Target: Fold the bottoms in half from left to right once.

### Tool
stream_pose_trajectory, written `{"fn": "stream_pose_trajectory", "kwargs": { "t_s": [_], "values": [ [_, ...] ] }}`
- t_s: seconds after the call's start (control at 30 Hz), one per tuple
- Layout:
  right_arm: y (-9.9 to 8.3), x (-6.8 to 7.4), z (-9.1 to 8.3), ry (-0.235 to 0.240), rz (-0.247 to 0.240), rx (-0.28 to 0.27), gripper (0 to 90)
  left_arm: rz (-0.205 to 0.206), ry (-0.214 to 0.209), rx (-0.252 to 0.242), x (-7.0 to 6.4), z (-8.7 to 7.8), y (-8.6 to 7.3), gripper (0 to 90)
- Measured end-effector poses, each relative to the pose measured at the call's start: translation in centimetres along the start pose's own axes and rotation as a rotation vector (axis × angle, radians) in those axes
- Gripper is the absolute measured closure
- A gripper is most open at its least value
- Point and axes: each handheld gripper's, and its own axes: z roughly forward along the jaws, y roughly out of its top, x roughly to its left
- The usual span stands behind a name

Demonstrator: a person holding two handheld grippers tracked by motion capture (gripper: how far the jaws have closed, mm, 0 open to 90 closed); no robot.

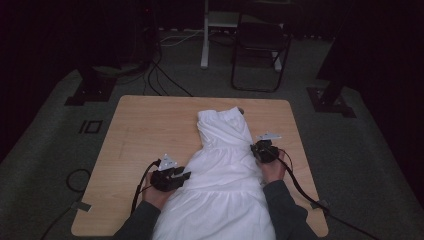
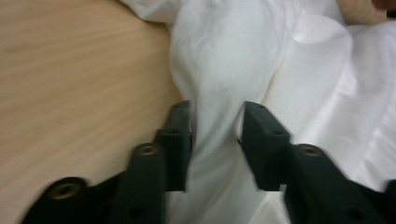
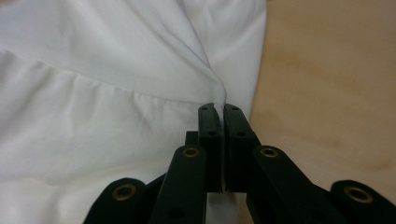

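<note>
Grippers at both side edges of a white dress (image 1: pixel 220 170) spread on the wooden counter (image 1: pixel 145 130).

Right gripper (image 1: pixel 261 150) sits at the dress's right edge, about midway along the garment; in the right gripper view (image 3: pixel 218 112) its jaws are clenched on a pinched fold of the white fabric. Left gripper (image 1: pixel 181 176) lies at the dress's left edge, nearer the person; in the left gripper view (image 2: pixel 217 119) its jaws stand apart with a ridge of cloth (image 2: pixel 219 84) between them, not clamped. Its narrow top points to the far side and the wide skirt reaches the near edge between the person's forearms.
</note>
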Motion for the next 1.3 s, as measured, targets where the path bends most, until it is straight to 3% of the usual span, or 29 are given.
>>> {"fn": "stream_pose_trajectory", "kwargs": {
  "t_s": [0.1, 0.2, 0.3, 0.4, 0.43, 0.5, 0.53, 0.57, 0.6, 0.63, 0.8, 0.93, 1.03, 1.1, 1.2, 1.23, 1.3],
  "values": [
    [-0.7, -0.4, 1.0, 0.016, 0.041, 0.030, 86.8, -0.021, 0.025, -0.036, 1.1, 0.0, 2.2, 51.5],
    [-0.6, -0.4, 1.2, 0.012, 0.045, 0.034, 86.5, -0.016, 0.033, -0.037, 1.6, 0.9, 4.6, 46.1],
    [-0.5, -0.3, 1.2, 0.009, 0.036, 0.038, 86.0, -0.003, 0.003, -0.008, 1.5, 2.9, 6.9, 41.6],
    [-0.6, -0.3, 1.3, 0.013, 0.041, 0.037, 85.6, 0.016, 0.006, 0.040, 0.7, 5.6, 8.3, 40.3],
    [-0.6, -0.3, 1.3, 0.014, 0.041, 0.035, 85.5, 0.029, 0.026, 0.063, 0.5, 6.7, 8.4, 40.1],
    [-0.6, -0.4, 1.3, 0.018, 0.044, 0.035, 84.8, 0.033, 0.071, 0.133, 0.6, 8.7, 8.0, 42.7],
    [-0.6, -0.5, 1.3, 0.022, 0.047, 0.033, 84.7, 0.033, 0.071, 0.133, 0.6, 8.7, 8.0, 51.0],
    [-0.6, -0.5, 1.3, 0.022, 0.047, 0.033, 84.7, 0.008, 0.088, 0.177, 1.1, 9.6, 7.2, 51.0],
    [-0.7, -0.6, 1.2, 0.037, 0.059, 0.031, 84.6, -0.012, 0.093, 0.194, 1.4, 9.9, 6.6, 70.3],
    [-0.9, -0.6, 1.1, 0.055, 0.067, 0.026, 84.6, -0.019, 0.096, 0.195, 1.6, 9.9, 6.2, 83.5],
    [-1.8, 0.6, 0.4, 0.105, 0.056, 0.013, 84.6, -0.030, 0.136, 0.161, 1.5, 7.5, 3.6, 87.1],
    [-3.0, 2.1, -0.9, 0.159, 0.031, 0.020, 84.4, -0.033, 0.155, 0.143, 0.6, 5.7, 1.8, 87.0],
    [-4.0, 3.3, -2.1, 0.194, 0.010, 0.027, 84.5, -0.040, 0.162, 0.104, -0.7, 3.6, -0.6, 86.7],
    [-4.3, 3.6, -2.4, 0.205, 0.005, 0.029, 84.5, -0.037, 0.162, 0.102, -0.9, 3.3, -0.9, 86.3],
    [-4.6, 4.0, -3.5, 0.271, 0.025, 0.062, 77.3, -0.022, 0.165, 0.102, -1.2, 2.7, -1.5, 85.6],
    [-4.3, 3.9, -3.9, 0.267, 0.019, 0.039, 72.5, -0.026, 0.162, 0.098, -1.2, 2.8, -1.4, 85.6],
    [-3.9, 3.8, -4.3, 0.260, 0.020, 0.017, 72.5, -0.026, 0.162, 0.098, -1.2, 2.8, -1.4, 85.5]
  ]
}}
